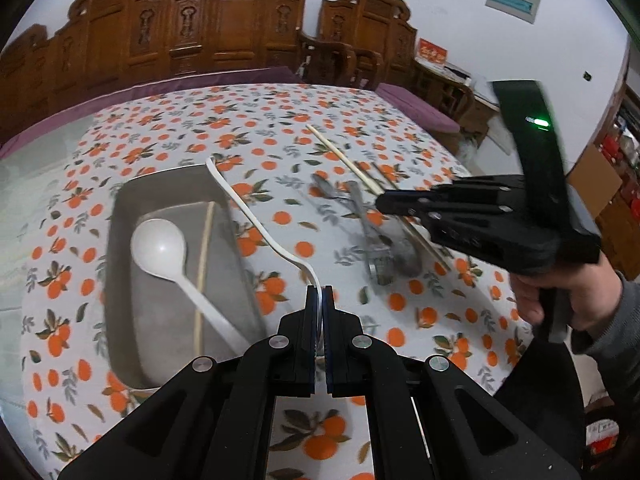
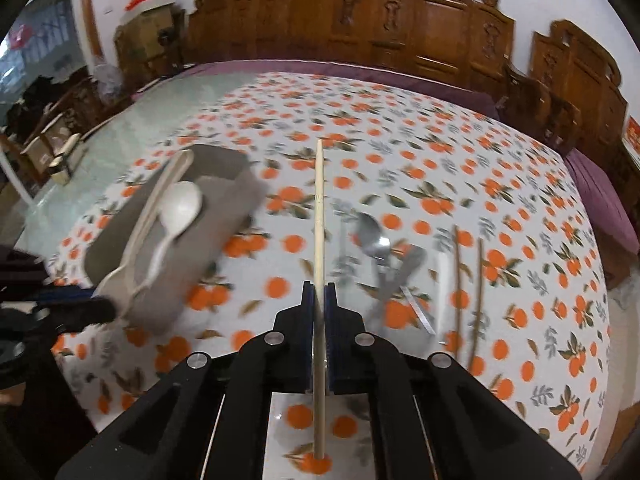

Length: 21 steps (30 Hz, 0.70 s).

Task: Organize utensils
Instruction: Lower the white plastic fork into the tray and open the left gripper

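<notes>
Left gripper: fingers closed on one white plastic spoon, held above the bench. Right gripper: fingers closed on one pale wooden chopstick, pointing away from the camera. Grey tray contains one white spoon and one chopstick. Loose on the orange-print cloth: one metal spoon among blurred metal cutlery, two darker chopsticks just beside it.

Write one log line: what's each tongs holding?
left tongs: shut on thin white plastic utensil | right tongs: shut on pale wooden chopstick
</notes>
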### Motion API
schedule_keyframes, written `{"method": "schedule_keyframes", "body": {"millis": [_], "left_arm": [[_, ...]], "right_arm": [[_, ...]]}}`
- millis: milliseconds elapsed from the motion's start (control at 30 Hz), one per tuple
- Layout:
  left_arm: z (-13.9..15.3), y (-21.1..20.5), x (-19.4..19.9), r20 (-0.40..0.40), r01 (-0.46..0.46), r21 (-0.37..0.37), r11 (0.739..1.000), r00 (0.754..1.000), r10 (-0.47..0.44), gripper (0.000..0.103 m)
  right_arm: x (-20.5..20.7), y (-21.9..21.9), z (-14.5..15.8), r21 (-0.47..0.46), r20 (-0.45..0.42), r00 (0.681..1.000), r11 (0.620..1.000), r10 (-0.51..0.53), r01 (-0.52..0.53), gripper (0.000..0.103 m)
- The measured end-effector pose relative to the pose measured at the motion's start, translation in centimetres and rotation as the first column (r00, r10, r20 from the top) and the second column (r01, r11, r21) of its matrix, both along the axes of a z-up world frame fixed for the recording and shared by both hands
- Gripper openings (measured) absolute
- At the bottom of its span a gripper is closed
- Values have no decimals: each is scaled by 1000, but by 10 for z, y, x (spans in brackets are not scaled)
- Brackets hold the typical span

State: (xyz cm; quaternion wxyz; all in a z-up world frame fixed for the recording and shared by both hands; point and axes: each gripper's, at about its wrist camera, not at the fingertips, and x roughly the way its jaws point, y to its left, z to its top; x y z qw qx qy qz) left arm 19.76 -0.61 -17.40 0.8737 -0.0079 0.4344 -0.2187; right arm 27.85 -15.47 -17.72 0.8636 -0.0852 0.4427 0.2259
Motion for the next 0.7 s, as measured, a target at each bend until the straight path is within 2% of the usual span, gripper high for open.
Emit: {"method": "schedule_keyframes", "body": {"millis": [267,700], "left_arm": [[-9,29,13,-26,-73,38,997,997,74,2],[-38,50,37,-109,-140,108,984,982,151,2]], "right_arm": [[-18,34,8,40,2,998,997,70,-70,6],[-27,47,3,63,-11,996,994,93,-92,6]]}}
